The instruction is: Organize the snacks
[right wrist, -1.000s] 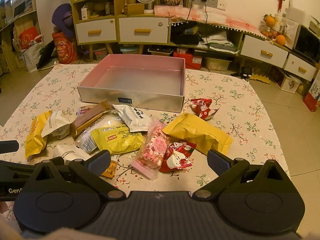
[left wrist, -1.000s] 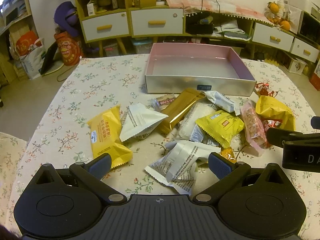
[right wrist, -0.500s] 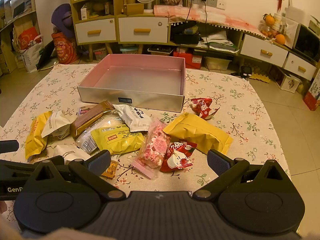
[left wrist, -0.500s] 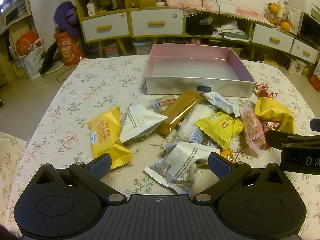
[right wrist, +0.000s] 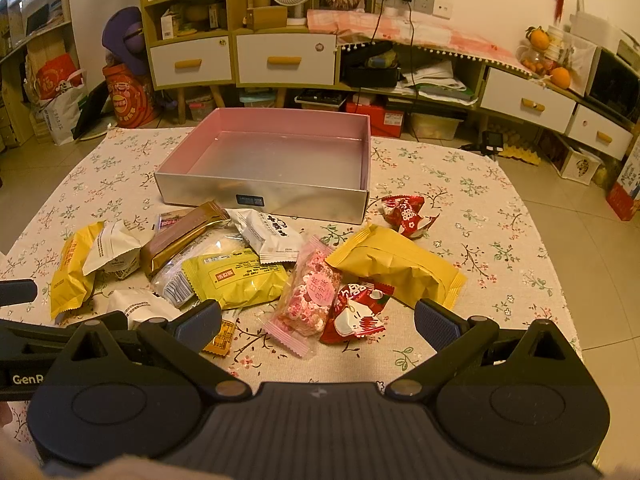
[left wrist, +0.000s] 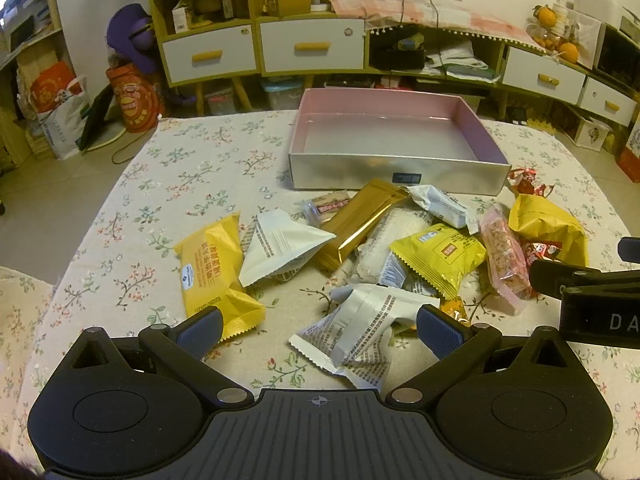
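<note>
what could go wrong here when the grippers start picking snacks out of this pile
The snacks overlap: the gold bar lies across the clear white-filled pack, and the lime-yellow packet rests on its neighbours, so a grab may drag or lift extras.

The left gripper and right gripper are both open and close together over the pile, so they could collide.

Slick crinkled wrappers like the white packet might slip from the fingers before reaching the pink box.

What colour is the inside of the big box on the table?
Pink on the inside walls of the box, with silvery outside walls. The right wrist view shows it best.
</note>
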Demonstrator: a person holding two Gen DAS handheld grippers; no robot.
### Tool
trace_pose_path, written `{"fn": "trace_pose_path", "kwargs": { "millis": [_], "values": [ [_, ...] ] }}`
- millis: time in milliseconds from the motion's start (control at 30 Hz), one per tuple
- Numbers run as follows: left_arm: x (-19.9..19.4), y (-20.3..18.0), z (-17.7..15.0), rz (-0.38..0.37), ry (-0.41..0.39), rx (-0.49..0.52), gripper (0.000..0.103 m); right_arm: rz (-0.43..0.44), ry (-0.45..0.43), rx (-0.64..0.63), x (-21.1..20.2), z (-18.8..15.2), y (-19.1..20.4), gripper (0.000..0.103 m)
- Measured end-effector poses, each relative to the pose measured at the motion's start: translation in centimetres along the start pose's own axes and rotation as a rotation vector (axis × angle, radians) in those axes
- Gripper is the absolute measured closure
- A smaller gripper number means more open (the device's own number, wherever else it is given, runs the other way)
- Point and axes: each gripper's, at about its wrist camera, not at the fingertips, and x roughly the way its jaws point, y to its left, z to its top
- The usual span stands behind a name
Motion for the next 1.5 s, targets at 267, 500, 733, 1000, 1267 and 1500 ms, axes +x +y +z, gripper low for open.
{"fn": "trace_pose_path", "kwargs": {
  "millis": [267,500,733,1000,1267,1500],
  "values": [
    [-0.3,0.4,0.6,-0.052,0.001,0.042,0.0,0.004,-0.002,-0.002,0.0,0.5,-0.3,0.0],
    [-0.2,1.2,1.4,-0.133,0.001,0.16,0.0,0.011,-0.001,-0.039,0.0,1.3,-0.9,0.0],
    [1.8,4.0,2.0,-0.187,0.028,0.144,0.001,0.165,0.074,-0.016,1.6,2.2,-2.1,0.007],
    [4.3,6.2,3.7,-0.232,0.0,0.14,0.002,0.268,0.198,0.125,4.0,2.9,-3.5,0.026],
    [5.5,7.8,5.5,-0.313,-0.001,-0.015,0.013,0.307,0.263,0.248,5.6,3.5,-4.4,0.043],
    [7.8,7.5,6.1,-0.318,0.061,-0.098,0.029,0.281,0.318,0.266,6.8,3.2,-3.9,0.051]
  ]
}}
